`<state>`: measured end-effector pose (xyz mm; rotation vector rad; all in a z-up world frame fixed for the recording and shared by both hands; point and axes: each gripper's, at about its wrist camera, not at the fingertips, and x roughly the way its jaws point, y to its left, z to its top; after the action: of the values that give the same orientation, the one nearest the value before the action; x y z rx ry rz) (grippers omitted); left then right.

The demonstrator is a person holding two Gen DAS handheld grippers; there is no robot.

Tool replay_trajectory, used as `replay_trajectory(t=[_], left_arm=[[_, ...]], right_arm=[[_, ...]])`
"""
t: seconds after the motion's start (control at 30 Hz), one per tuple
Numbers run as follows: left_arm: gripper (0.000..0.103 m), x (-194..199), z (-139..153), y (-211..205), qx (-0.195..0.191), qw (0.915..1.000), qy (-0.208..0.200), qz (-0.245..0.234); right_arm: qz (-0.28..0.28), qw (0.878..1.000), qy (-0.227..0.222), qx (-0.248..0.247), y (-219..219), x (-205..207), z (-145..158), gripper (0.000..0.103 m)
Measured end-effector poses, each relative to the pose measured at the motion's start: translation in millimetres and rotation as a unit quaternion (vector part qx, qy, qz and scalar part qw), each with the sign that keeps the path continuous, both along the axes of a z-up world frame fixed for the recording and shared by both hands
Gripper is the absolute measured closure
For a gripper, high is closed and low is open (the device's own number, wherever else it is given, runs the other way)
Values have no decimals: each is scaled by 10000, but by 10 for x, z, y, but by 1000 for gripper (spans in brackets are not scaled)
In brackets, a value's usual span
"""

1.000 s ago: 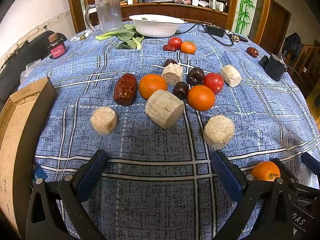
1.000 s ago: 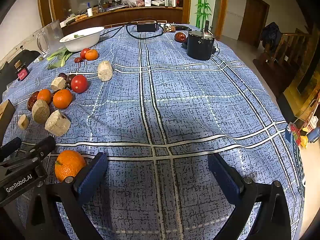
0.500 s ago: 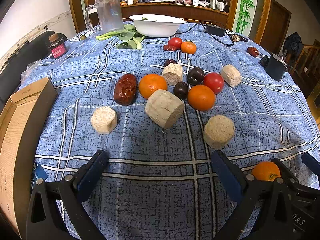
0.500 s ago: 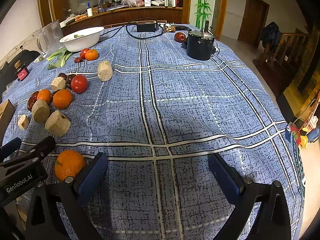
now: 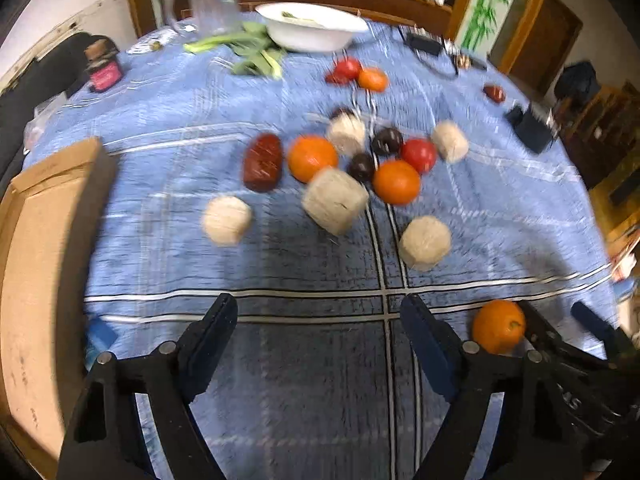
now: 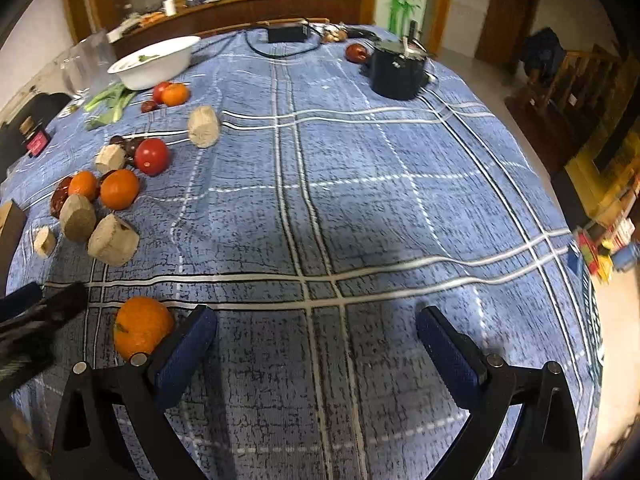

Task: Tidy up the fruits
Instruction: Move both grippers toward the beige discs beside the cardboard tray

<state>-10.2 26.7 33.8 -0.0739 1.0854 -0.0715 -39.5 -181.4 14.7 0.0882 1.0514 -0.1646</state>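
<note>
Fruit lies scattered on the blue plaid desk (image 6: 360,184): a lone orange (image 6: 142,330) sits near, between the two tools, while a cluster further off to the left holds two more oranges (image 5: 313,159), a tomato (image 5: 418,155), dark plums (image 5: 386,141), a large red date (image 5: 263,162) and several pale cork-like cylinders (image 5: 335,201). A white bowl (image 6: 154,62) stands at the far left beside green leaves, with another tomato and orange just in front of it. A cardboard box (image 5: 36,264) sits at the left edge.

The left tool (image 5: 318,320) hovers above bare cloth with its jaws spread wide and nothing between them; its view is smeared, so it seems to be moving. The right tool (image 6: 316,332) is likewise wide open and empty, the lone orange just beside its left finger (image 6: 186,354).

Judging by this, the step in hand is choosing a first fruit. The lone orange looks easiest: centre the open jaws over its widest part, come down level, close gently since it may roll, and avoid nudging the cylinders when reaching into the cluster
</note>
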Motion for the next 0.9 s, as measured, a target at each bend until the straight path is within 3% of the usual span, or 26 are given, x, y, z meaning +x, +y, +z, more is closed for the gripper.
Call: replay_trajectory(t=[0.17,0.3,0.47,0.53,0.73,0.9], left_arm=[[20,-303,495,225,-130,9984,-519,205],[20,-520,867,330,-128,9961,-851,180],[20,-758,1236,365,254,9904,-1356,9],[20,-821,1374,409,239,9881,-1520,-60],[20,-957,1655,611,465,9795,-1956,85],[20,-975,1691,757,514,9806,-1884,196]], right_arm=[[-14,9987,-486,-170,103,-204,410,2],[14,9966,-821,-18,227,-366,749,2],[154,9923,-1226,-6,477,-512,1102,2],[226,9904,-1361,-28,580,-544,1215,2],[353,9887,-1453,54,794,-553,1316,2],[554,9877,-1460,109,981,-556,1322,2]])
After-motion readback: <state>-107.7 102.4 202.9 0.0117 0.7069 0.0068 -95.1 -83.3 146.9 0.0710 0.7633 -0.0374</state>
